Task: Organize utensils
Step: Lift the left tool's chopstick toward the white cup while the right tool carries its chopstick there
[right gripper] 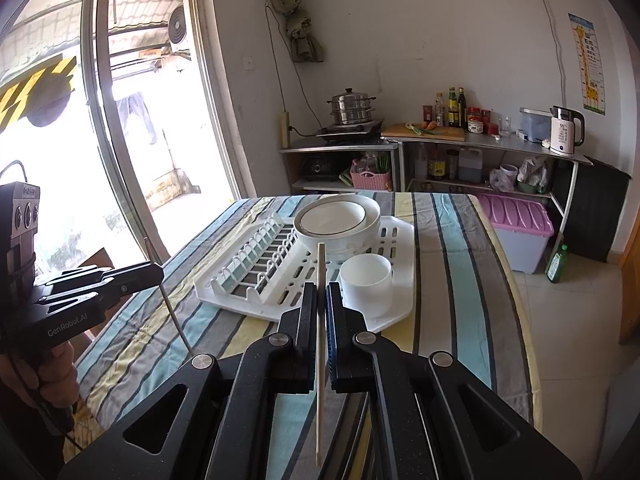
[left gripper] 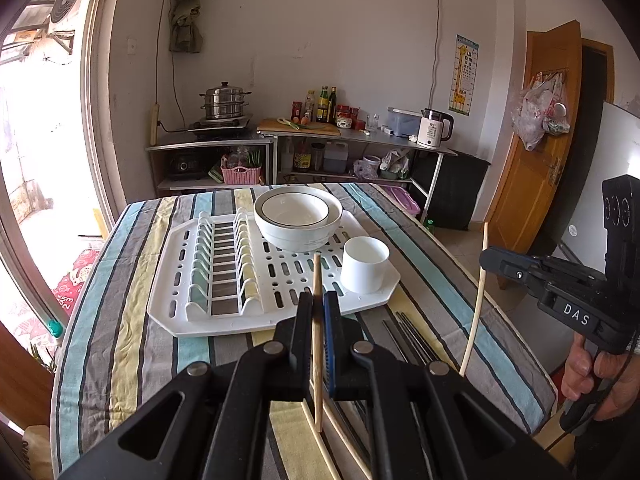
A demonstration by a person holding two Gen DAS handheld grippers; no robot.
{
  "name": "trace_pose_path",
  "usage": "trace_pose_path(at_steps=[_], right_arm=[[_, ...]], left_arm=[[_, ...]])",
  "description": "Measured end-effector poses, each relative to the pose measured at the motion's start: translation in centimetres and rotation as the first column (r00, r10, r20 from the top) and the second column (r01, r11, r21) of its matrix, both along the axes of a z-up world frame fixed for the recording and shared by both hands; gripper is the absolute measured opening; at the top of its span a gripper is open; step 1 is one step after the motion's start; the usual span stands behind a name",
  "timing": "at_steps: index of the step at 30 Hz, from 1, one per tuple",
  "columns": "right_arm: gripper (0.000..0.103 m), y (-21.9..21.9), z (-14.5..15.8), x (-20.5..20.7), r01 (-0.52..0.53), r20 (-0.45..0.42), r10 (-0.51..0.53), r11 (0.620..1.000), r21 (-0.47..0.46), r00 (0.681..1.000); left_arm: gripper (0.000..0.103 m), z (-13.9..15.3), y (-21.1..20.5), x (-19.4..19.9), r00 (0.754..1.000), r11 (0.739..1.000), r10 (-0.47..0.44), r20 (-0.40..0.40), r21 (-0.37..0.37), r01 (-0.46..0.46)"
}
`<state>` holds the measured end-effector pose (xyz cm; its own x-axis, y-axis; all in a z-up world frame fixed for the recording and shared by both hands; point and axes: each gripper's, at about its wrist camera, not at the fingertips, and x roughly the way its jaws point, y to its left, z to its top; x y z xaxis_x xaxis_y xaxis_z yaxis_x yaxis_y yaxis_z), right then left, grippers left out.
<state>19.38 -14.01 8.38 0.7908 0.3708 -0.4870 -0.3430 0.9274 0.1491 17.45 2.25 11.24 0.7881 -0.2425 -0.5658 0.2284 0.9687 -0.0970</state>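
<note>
On the table, items taken largest first:
Table: striped cloth (left gripper: 132, 320) in blue, grey, yellow and white covers the top.
Rack: white perforated plastic dish rack (left gripper: 276, 272) lies flat on the cloth; its slotted plate section on the left side holds nothing.
Bowls: white ceramic bowl with a dark rim line (left gripper: 298, 220) sits on the far part of the rack, nested inside a second white bowl; no contents visible.
Cup: plain white cylindrical cup (left gripper: 365, 266) stands upright at the near right corner of the rack, mouth up; its contents cannot be seen.
Left gripper: black two-finger gripper (left gripper: 319, 320), jaws clamped on a light wooden chopstick (left gripper: 317, 344). Long axis runs near upright, upper tip toward the rack, lower end hanging over the cloth.
Right gripper: black two-finger gripper (right gripper: 321, 316), jaws clamped on a second pale wooden chopstick (right gripper: 320, 344). Long axis near upright, upper tip rising in front of the bowls, just left of the cup.
Loose utensils: dark metal chopsticks (left gripper: 408, 336) lie on the cloth near the rack's right corner, pointing roughly away from the camera; further pale wooden chopsticks (left gripper: 340, 436) lie flat below the left gripper.
</note>
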Motion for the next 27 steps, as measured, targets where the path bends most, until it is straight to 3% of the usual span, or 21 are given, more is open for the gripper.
trace_pose_path(at_steps=[17,27], right_arm=[[0.004,-1.3,5.0,9.9,0.049,0.128,-0.058,0.996,0.075,0.990],[0.004,-1.3,4.0,14.6,0.056,0.130,-0.071,0.992,0.115,0.989]], left_arm=[[0.006,5.3,-4.7,11.8,0.996,0.993,-0.051,0.067,-0.104,0.058],[0.006,4.2,-6.4,17.6,0.998,0.986,-0.045,0.051,-0.159,0.052]])
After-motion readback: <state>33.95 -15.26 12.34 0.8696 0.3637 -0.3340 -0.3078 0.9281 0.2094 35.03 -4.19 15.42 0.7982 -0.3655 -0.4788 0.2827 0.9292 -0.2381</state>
